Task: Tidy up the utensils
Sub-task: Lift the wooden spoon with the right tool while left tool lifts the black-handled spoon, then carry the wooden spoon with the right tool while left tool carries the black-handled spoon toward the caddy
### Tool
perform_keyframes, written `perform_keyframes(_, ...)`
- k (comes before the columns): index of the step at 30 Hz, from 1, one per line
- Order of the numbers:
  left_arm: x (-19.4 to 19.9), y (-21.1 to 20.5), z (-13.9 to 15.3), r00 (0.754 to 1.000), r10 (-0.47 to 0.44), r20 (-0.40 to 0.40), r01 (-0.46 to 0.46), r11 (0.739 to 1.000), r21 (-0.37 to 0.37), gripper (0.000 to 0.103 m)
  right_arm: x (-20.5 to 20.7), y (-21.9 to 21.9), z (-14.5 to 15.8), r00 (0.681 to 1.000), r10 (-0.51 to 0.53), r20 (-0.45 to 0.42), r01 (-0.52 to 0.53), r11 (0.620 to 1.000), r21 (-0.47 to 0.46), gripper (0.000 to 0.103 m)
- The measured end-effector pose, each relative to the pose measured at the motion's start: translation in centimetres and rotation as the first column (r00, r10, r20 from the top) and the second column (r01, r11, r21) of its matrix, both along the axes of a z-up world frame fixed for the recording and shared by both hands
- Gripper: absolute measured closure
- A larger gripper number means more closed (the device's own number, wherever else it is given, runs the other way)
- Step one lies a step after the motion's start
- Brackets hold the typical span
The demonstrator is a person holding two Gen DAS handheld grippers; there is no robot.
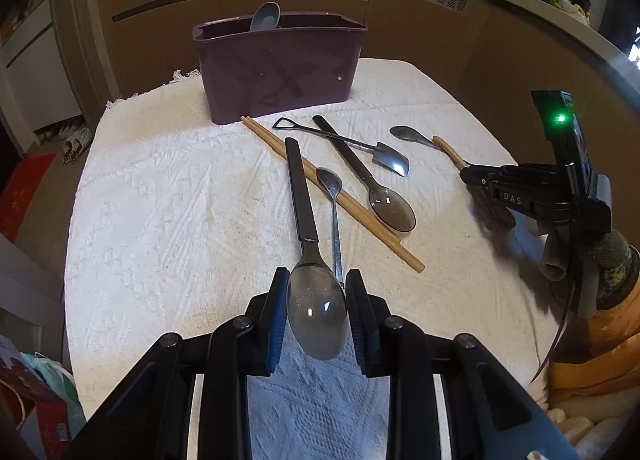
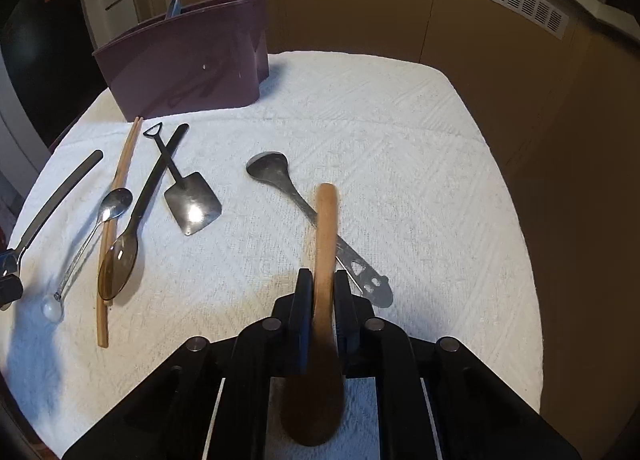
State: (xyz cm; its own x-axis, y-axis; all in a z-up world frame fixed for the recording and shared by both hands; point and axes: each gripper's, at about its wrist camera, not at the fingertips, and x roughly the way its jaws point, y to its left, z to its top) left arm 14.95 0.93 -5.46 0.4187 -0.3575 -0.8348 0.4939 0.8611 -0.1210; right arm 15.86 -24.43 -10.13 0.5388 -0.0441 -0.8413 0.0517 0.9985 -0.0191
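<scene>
Both claws loaded, holder far off

Left gripper (image 1: 317, 300) pinches the black-handled steel spoon (image 1: 316, 312) by its slick bowl; right gripper (image 2: 323, 292) clamps the wooden spoon (image 2: 325, 244). Either could slip or pivot before reaching the purple plastic utensil holder (image 1: 280, 72).

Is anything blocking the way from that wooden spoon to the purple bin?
Nothing visible does. The right gripper holds the wooden spoon above the cloth; the other utensils lie flat below the path to the bin, whose top is open.

Glossy metal spoon (image 1: 316, 312), matte wooden spoon (image 2: 325, 244) and chopsticks (image 1: 332, 196), smooth purple plastic bin (image 1: 280, 68), rough white woven cloth (image 1: 180, 200).
</scene>
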Motion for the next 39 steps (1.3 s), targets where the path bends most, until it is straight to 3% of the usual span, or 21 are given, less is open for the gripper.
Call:
perform_keyframes(3,0.2,0.5,-0.2,1.000,0.010,-0.009,-0.010,1.000,-0.017,0.079,-0.1,-0.2,0.1,1.000,0.006,0.005,-0.006,1.000,0.016,0.093)
perform_keyframes(4,0.2,0.7,0.0,1.000,0.011,-0.008,-0.011,1.000,-0.022,0.091,-0.4,-0.3,0.5,1.000,0.007,0.018,-0.008,1.000,0.026,0.093)
perform_keyframes(5,0.2,0.9,0.1,1.000,0.011,-0.012,-0.012,0.999,-0.030,0.097,-0.8,-0.4,1.1,0.999,0.012,0.032,-0.013,0.999,0.032,0.093)
perform_keyframes(11,-0.1,1.1,1.3,1.000,0.022,0.014,-0.022,0.999,-0.029,0.097,-2.9,-0.2,5.2,0.991,0.028,0.132,-0.033,0.999,0.033,0.093)
perform_keyframes(16,-0.3,1.0,0.9,1.000,0.027,-0.008,-0.027,1.000,0.010,0.097,-3.5,0.4,5.7,0.987,0.040,0.157,-0.048,0.998,0.045,0.093)
perform_keyframes(18,-0.1,1.0,0.3,0.998,0.030,-0.055,-0.029,0.999,0.015,0.093,-3.9,0.9,5.7,0.987,0.046,0.152,-0.054,0.997,0.047,0.093)
perform_keyframes(19,0.3,0.9,-0.2,0.995,0.035,-0.088,-0.033,0.999,0.021,0.082,-4.1,0.7,5.7,0.987,0.050,0.150,-0.058,0.997,0.046,0.093)
perform_keyframes(21,1.0,0.8,-1.1,0.990,0.054,-0.127,-0.052,0.998,0.021,0.071,-4.6,0.6,5.2,0.988,0.059,0.144,-0.066,0.997,0.043,0.093)
perform_keyframes(26,3.8,-1.1,-2.9,0.985,0.074,-0.156,-0.064,0.995,0.071,0.071,-5.0,0.7,3.5,0.990,0.080,0.115,-0.086,0.995,0.053,0.093)
perform_keyframes(28,4.6,-2.4,-3.8,0.983,0.063,-0.173,-0.044,0.992,0.117,0.077,-4.9,0.7,2.9,0.991,0.082,0.103,-0.088,0.994,0.062,0.093)
perform_keyframes(31,5.0,-4.0,-3.8,0.991,0.030,-0.128,-0.005,0.982,0.191,0.083,-4.8,0.2,2.5,0.993,0.076,0.094,-0.082,0.995,0.064,0.093)
perform_keyframes(34,5.8,-4.2,-3.7,0.991,0.026,-0.131,-0.001,0.983,0.183,0.099,-4.6,-0.3,2.2,0.994,0.063,0.088,-0.069,0.995,0.068,0.093)
perform_keyframes(39,3.9,-3.2,-2.4,1.000,0.027,-0.012,-0.024,0.986,0.162,0.101,-5.1,-0.6,2.7,0.993,0.060,0.105,-0.068,0.995,0.073,0.093)
